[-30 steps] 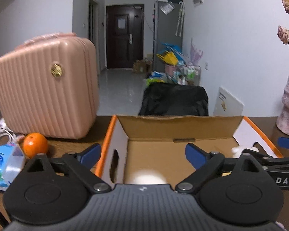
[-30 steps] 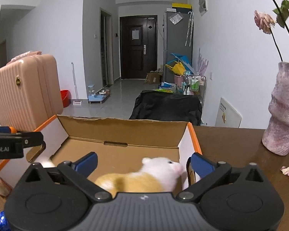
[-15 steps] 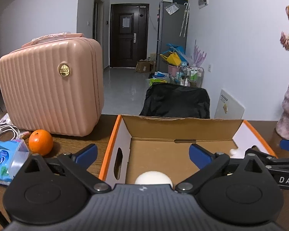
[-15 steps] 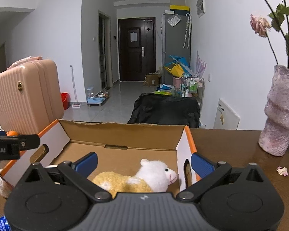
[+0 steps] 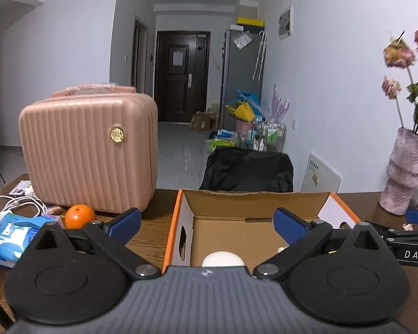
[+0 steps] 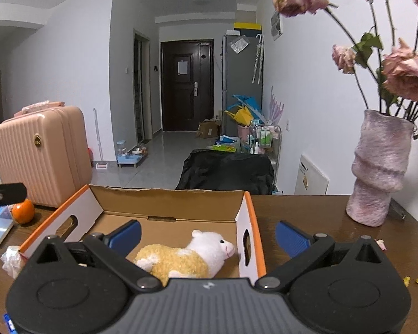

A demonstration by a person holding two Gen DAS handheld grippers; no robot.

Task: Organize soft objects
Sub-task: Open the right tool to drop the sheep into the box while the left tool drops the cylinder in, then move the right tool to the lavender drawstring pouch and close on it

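- Cardboard box point(image 6: 170, 206), orange-edged, sits open on the wooden table point(image 6: 306, 211).
- Plush lamb point(image 6: 186, 256) lies on the box floor toward 3 o'clock, head near the right wall.
- A white round thing point(image 5: 223, 259) lies in the box at 6 o'clock in the left view, partly hidden.
- Left gripper point(image 5: 207, 224): jaws have just been opening and stand wide, holding nothing.
- Right gripper point(image 6: 208, 235): jaws spread wide, empty, the lamb below and between them, untouched.
- Pink case point(image 5: 89, 153) and orange point(image 5: 79, 216) at 9 o'clock; vase point(image 6: 379, 169) at 3 o'clock.
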